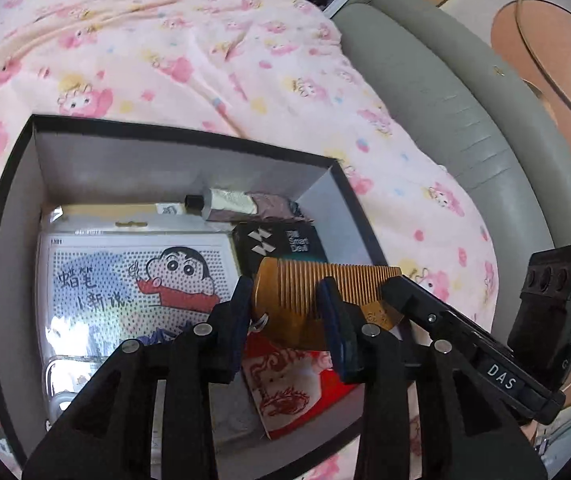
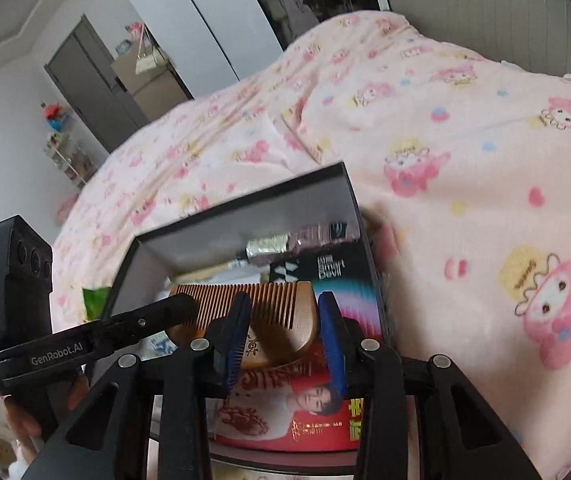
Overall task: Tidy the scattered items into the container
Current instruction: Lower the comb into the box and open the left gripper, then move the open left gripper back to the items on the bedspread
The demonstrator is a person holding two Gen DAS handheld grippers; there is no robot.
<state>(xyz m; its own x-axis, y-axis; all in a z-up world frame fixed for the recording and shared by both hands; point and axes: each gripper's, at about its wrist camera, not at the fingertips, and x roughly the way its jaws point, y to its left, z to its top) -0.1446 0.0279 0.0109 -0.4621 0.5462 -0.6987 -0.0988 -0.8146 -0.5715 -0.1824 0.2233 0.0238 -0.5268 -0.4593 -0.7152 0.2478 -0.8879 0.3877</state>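
Both grippers meet on the wooden comb (image 1: 325,292) above the open box (image 1: 13,208); the right gripper (image 2: 283,328) has its jaws around the comb's rounded end, though whether the pads press on it I cannot tell; the left gripper (image 1: 289,316) straddles the other end, and its jaws look slack beside the wood; I judge the comb is being lowered in, so the next move calls for parting both jaws over the red packet (image 1: 285,392) and cartoon card (image 1: 137,280); beyond, the box rests on a bed with a pink cartoon-print blanket (image 2: 465,120); farther off stand a grey headboard (image 1: 445,120) and a dark door (image 2: 85,76).
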